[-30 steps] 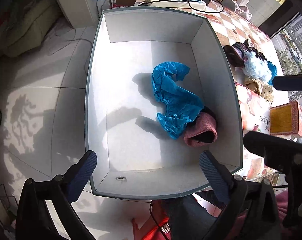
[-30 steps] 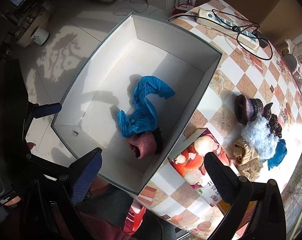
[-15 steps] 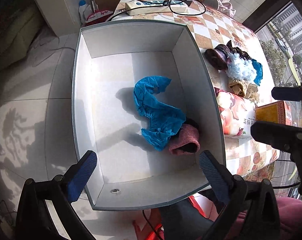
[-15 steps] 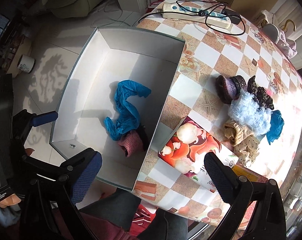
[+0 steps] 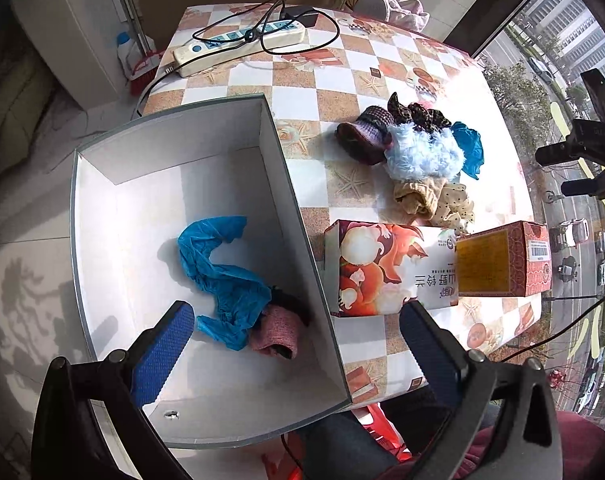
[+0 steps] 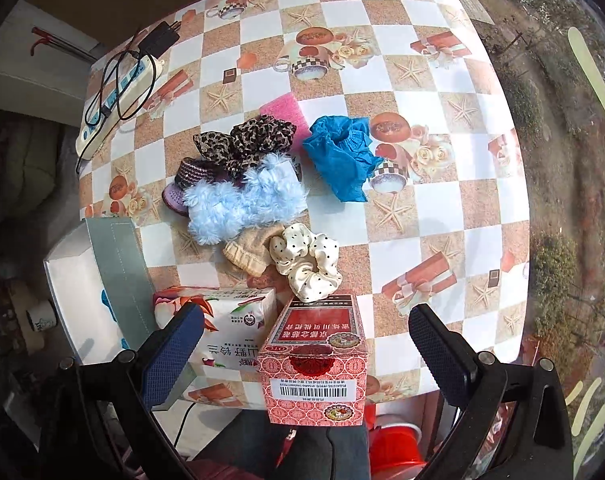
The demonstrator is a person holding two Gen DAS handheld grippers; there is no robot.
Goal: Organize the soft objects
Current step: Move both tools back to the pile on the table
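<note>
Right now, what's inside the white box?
In the white box lie a blue cover and a pink knit piece, with something dark mostly hidden beneath them.

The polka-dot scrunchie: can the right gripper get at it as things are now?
Probably yes, from above. The right gripper is open, and nothing covers the scrunchie; only the red box stands close in front.

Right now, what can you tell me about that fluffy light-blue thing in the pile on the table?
The fluffy blue piece is pale sky-blue with long, shaggy, fur-like pile, bunched into a loose lump. It lies on the checkered tablecloth in the middle of the pile. A purple knit hat and a leopard-print scrunchie press against its far side, and a beige knit piece touches its near edge. No claw touches it.
</note>
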